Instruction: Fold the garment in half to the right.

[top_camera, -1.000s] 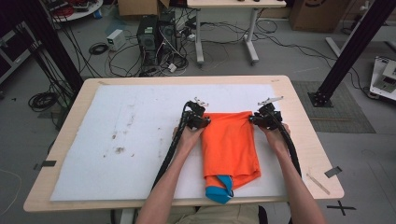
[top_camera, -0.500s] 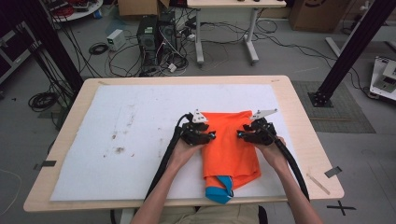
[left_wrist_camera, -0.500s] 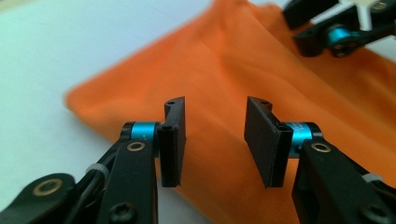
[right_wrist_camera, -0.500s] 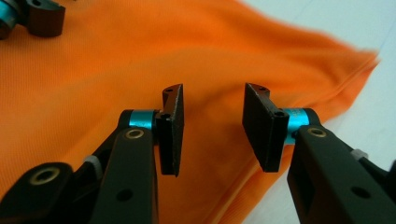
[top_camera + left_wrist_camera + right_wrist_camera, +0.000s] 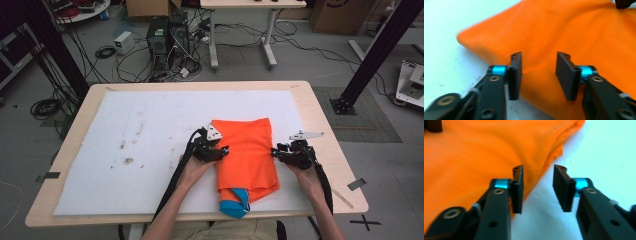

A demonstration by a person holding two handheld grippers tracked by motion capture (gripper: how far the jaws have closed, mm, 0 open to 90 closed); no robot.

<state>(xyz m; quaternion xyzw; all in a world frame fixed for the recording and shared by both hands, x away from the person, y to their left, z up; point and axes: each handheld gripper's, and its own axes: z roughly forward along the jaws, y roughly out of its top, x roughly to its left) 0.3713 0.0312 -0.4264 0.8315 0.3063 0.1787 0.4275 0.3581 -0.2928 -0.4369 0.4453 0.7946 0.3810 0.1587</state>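
Orange garment is lying folded on the table's white mat. My left tongs are hovering gaping over its left edge, just been opening. Right tongs are standing apart, empty, straddling its right edge.

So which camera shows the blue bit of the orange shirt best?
The high view: the blue part sticks out beneath the folded orange shirt at the table's near edge. Both gripper views show plain orange cloth up close.
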